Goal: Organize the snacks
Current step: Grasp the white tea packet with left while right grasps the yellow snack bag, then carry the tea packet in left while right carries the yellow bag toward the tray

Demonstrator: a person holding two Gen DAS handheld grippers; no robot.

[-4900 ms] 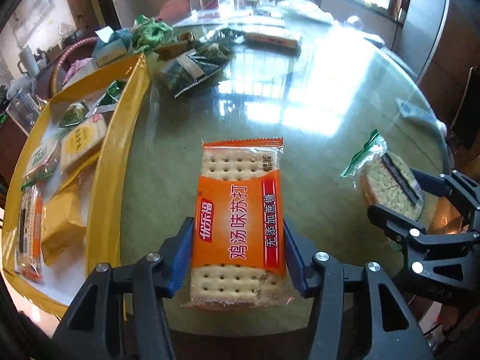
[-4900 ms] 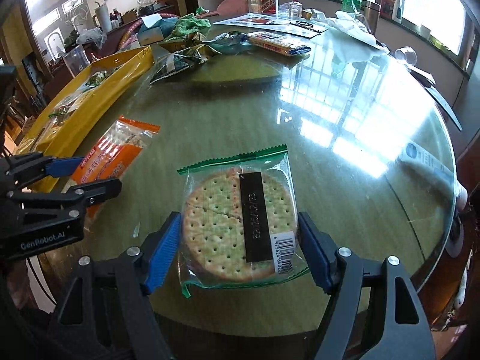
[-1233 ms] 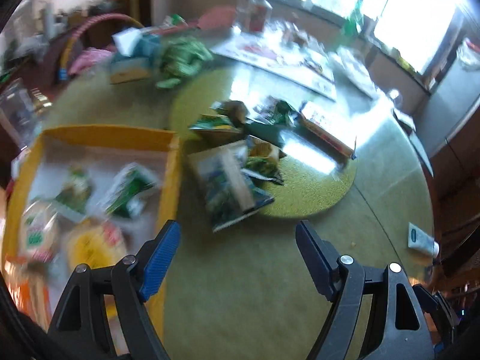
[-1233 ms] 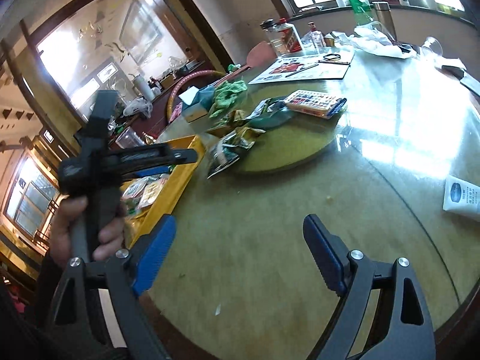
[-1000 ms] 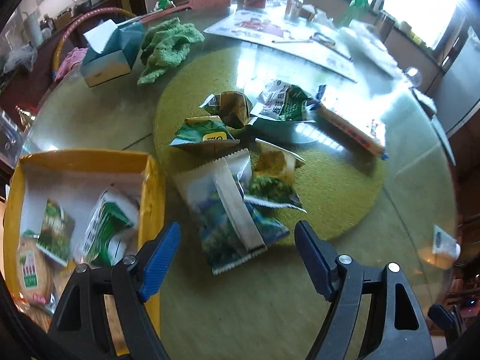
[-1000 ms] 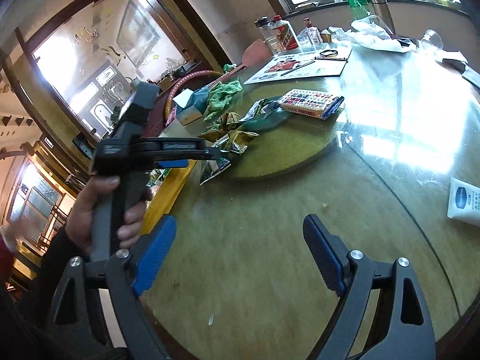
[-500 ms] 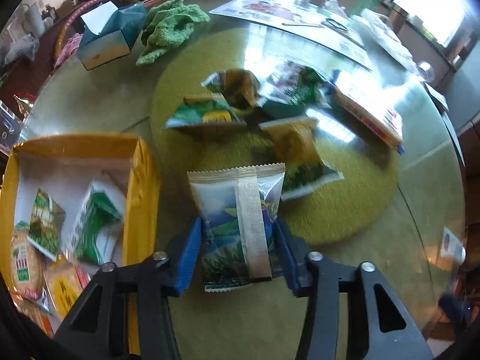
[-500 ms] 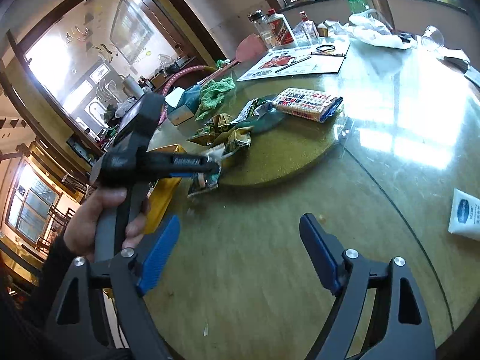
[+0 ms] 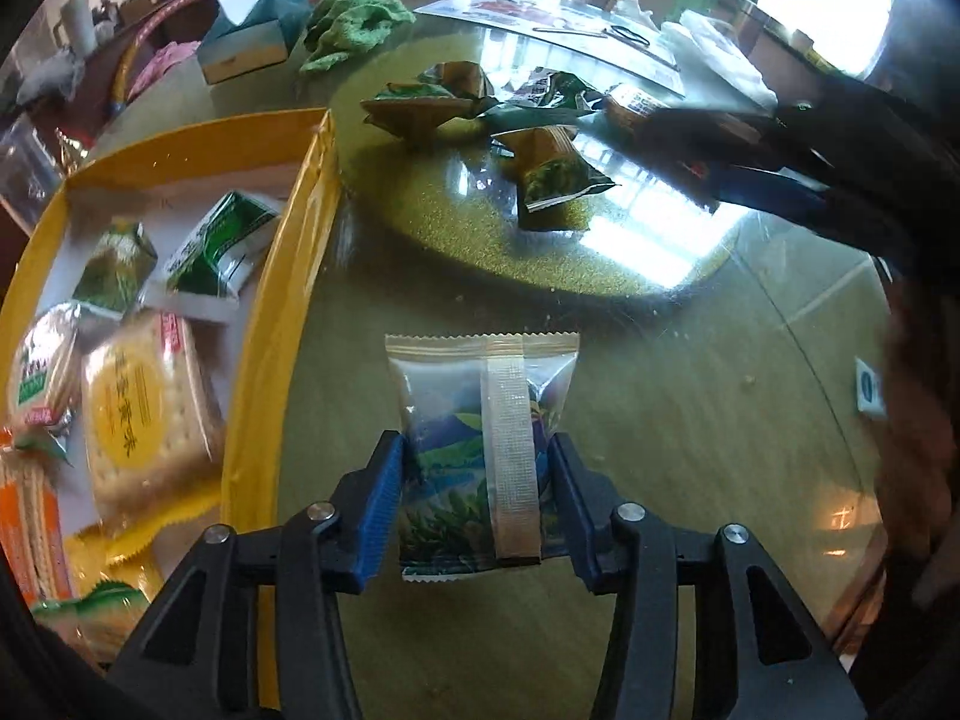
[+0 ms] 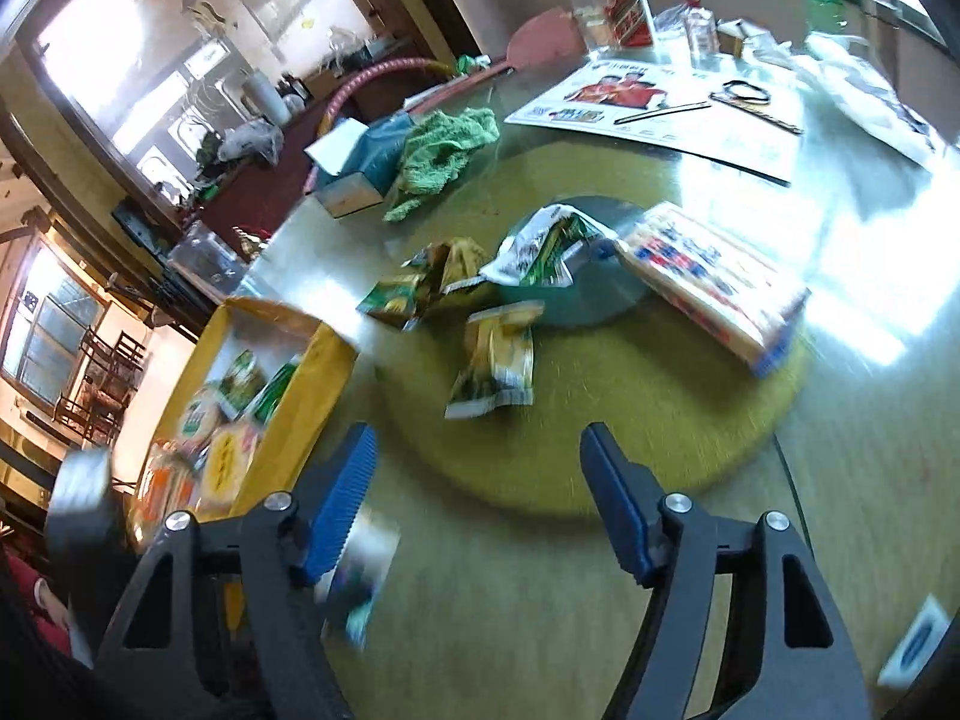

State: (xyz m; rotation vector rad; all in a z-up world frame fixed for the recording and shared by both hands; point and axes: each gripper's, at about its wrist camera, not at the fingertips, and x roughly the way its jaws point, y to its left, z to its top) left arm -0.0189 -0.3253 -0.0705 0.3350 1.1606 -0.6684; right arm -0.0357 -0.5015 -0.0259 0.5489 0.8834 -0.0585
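Left gripper [image 9: 474, 498] has its jaws pinched on the snack packet [image 9: 480, 450] just beside the yellow tray [image 9: 288, 276], right gripper [image 10: 477, 504] empty and closing, so next it probably goes over the rim.

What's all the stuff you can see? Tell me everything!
snack packet: one, clear with blue-green print, between the left gripper's pads
yellow tray: one, on the table's left side
tray snacks: several, green, yellow, orange, inside the tray
loose packets: about four, green and gold, on the round mat
round mat: one, yellow-green, mid-table
long box: one, colourful, on the mat
green cloth: one, far side
tissue box: one, teal, beside the cloth
table: one, glass-topped
left gripper: black, blue pads, jaws opening slightly, packet between
right gripper: jaws closing, nothing between
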